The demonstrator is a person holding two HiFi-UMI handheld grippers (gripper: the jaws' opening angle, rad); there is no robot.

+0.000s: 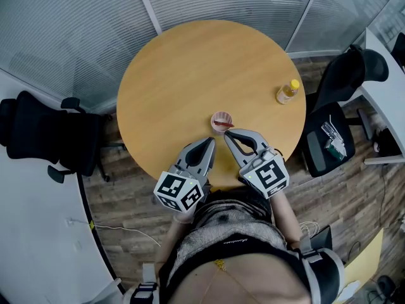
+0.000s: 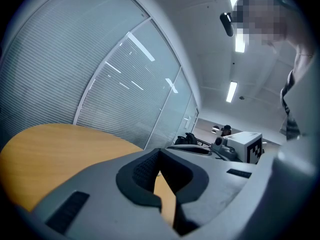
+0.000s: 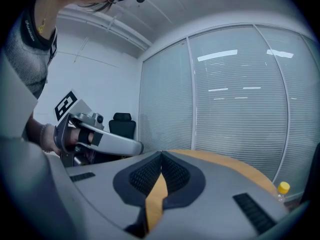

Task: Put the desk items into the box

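A small pink cup [image 1: 221,121] with something red in it stands near the front of the round wooden table [image 1: 190,68]. Far right on the table is a clear bottle [image 1: 288,92] with a yellow cap, whose cap also shows in the right gripper view as the bottle [image 3: 283,188]. My left gripper [image 1: 211,141] and right gripper [image 1: 227,133] hover at the table's near edge, tips just short of the cup. Both are shut with nothing between them: the left gripper [image 2: 159,152] and the right gripper [image 3: 161,156] each show closed tips. No box is in view.
A black office chair [image 1: 57,138] stands left of the table and another chair [image 1: 338,100] at the right, with small items on its seat. White desks [image 1: 38,246] flank the floor. Glass walls with blinds [image 1: 76,30] curve behind the table.
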